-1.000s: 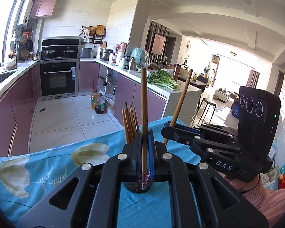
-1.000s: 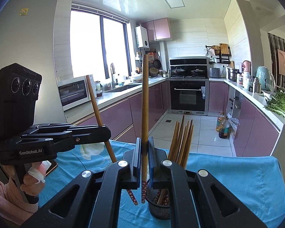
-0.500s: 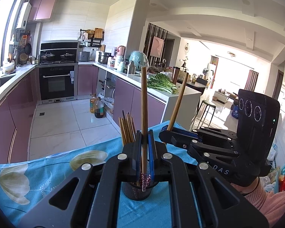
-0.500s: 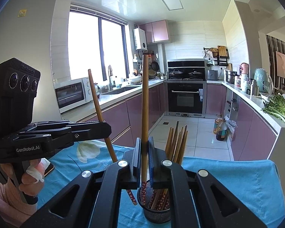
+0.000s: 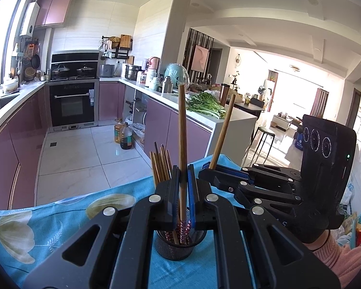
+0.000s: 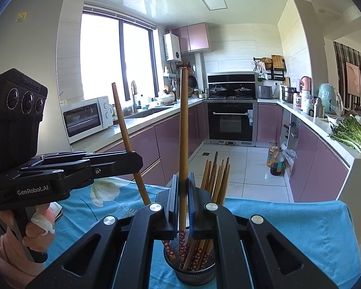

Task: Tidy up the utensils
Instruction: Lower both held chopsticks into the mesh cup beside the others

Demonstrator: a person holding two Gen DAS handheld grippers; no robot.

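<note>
While both grippers hover over the blue floral cloth (image 6: 288, 219) on the worktop, the items stand, left to right, as follows. Left gripper (image 6: 134, 160): fingers clamped shut on one wooden chopstick (image 6: 126, 142), which leans, its upper end tilted away from the holder and its patterned lower tip reaching down to the holder's rim. Right gripper (image 6: 183, 207): fingers likewise pinched shut on a second chopstick (image 6: 183, 130), long axis close to upright, its patterned lower end directly over the black mesh holder (image 6: 195, 273), apparently just inside the mouth. Holder: upright, below and slightly ahead of the right fingers, already carrying a bundle of chopsticks (image 6: 216, 178) leaning to its right side. Judgement: the right hand is the nearer and better aligned, its stick needing only a release to drop in; the left stick should first be brought upright.
</note>
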